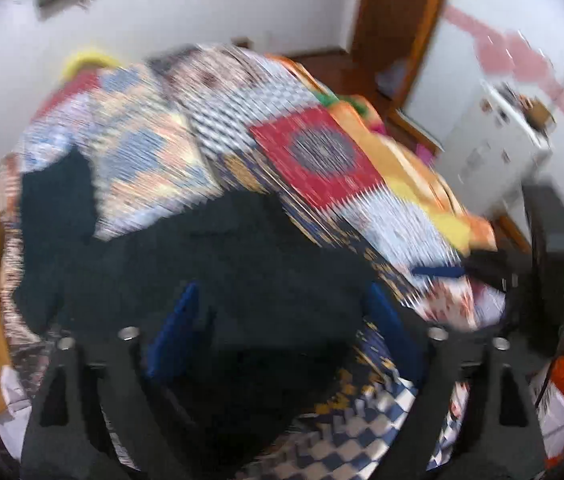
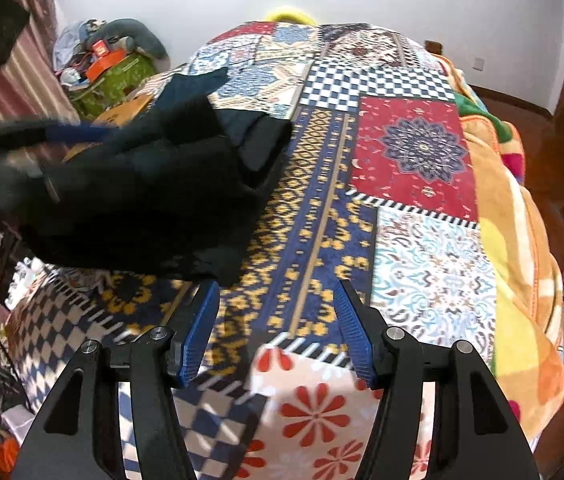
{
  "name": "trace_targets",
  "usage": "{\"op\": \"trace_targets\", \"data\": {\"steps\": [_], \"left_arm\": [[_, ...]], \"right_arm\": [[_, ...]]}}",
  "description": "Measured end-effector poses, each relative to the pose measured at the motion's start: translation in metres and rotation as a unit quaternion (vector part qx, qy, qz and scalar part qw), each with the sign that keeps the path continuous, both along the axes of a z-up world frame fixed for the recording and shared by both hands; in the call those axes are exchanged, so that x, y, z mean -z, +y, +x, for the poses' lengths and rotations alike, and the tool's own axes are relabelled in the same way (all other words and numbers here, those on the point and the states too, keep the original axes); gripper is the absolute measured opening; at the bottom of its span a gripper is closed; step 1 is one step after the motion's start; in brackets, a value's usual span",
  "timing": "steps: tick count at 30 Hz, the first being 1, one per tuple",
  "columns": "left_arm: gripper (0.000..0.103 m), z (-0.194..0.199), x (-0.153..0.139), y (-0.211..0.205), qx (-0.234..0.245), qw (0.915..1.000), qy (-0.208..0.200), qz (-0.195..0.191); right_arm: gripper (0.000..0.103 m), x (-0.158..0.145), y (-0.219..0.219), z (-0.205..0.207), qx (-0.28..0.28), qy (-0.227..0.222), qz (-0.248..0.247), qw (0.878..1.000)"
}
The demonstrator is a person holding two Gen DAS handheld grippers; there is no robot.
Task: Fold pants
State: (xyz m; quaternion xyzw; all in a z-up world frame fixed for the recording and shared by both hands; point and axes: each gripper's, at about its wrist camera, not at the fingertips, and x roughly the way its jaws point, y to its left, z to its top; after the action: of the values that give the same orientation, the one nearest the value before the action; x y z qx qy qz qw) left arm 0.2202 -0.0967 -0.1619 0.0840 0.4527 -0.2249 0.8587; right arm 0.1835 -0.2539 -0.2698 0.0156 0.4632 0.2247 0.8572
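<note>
The dark pants (image 2: 150, 184) lie in a bunched heap on a bed covered with a patchwork bedspread (image 2: 414, 152). In the right wrist view the heap fills the left middle of the picture, and one folded end (image 2: 260, 146) reaches toward the blue and yellow strip of the bedspread. A second part of the dark cloth (image 1: 56, 196) stretches away to the far left edge of the bed in the left wrist view, which is strongly blurred.

The left tool (image 1: 286, 320) stands directly over the near part of the pants. Its two blue fingers (image 1: 174, 332) are wide apart, with the dark cloth lying below and between them; the pads do not press on it, as far as the blur allows to see. The right tool (image 2: 276, 328) is beside the pants, to their right and nearer to the camera. Its blue fingers (image 2: 202, 332) are about half apart and hold nothing; between them only the bedspread with its yellow and blue pattern shows. The near edge of the heap comes close to the tip of the left finger of this tool, but whether it touches I cannot tell.

On the right side of the bed an orange blanket (image 2: 522, 280) lies along the edge. Behind the bed, at the left, a pile of clutter (image 2: 106, 64) sits near a striped curtain (image 2: 30, 76).
</note>
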Motion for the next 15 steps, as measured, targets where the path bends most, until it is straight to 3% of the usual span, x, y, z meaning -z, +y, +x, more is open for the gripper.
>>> {"op": "trace_targets", "data": {"steps": [1, 4, 7, 11, 15], "left_arm": [[0.1, 0.007, -0.004, 0.007, -0.013, 0.9998, -0.012, 0.002], [0.101, 0.027, -0.019, 0.045, -0.069, 0.9961, -0.052, 0.016], [0.101, 0.06, -0.011, 0.077, -0.116, 0.9893, -0.058, 0.066], [0.101, 0.104, 0.027, 0.107, -0.14, 0.9837, -0.018, 0.111], [0.101, 0.142, 0.087, 0.115, -0.148, 0.9738, 0.035, 0.169]], "right_arm": [[0.055, 0.001, 0.003, 0.0, -0.002, 0.0, 0.002, 1.0], [0.055, 0.001, 0.014, 0.001, -0.002, -0.003, -0.008, 1.0], [0.055, 0.003, 0.016, 0.001, -0.001, -0.004, -0.015, 1.0], [0.055, 0.005, 0.009, 0.005, 0.007, 0.008, 0.003, 1.0], [0.055, 0.005, 0.006, 0.007, 0.026, 0.022, 0.006, 0.999]]}}
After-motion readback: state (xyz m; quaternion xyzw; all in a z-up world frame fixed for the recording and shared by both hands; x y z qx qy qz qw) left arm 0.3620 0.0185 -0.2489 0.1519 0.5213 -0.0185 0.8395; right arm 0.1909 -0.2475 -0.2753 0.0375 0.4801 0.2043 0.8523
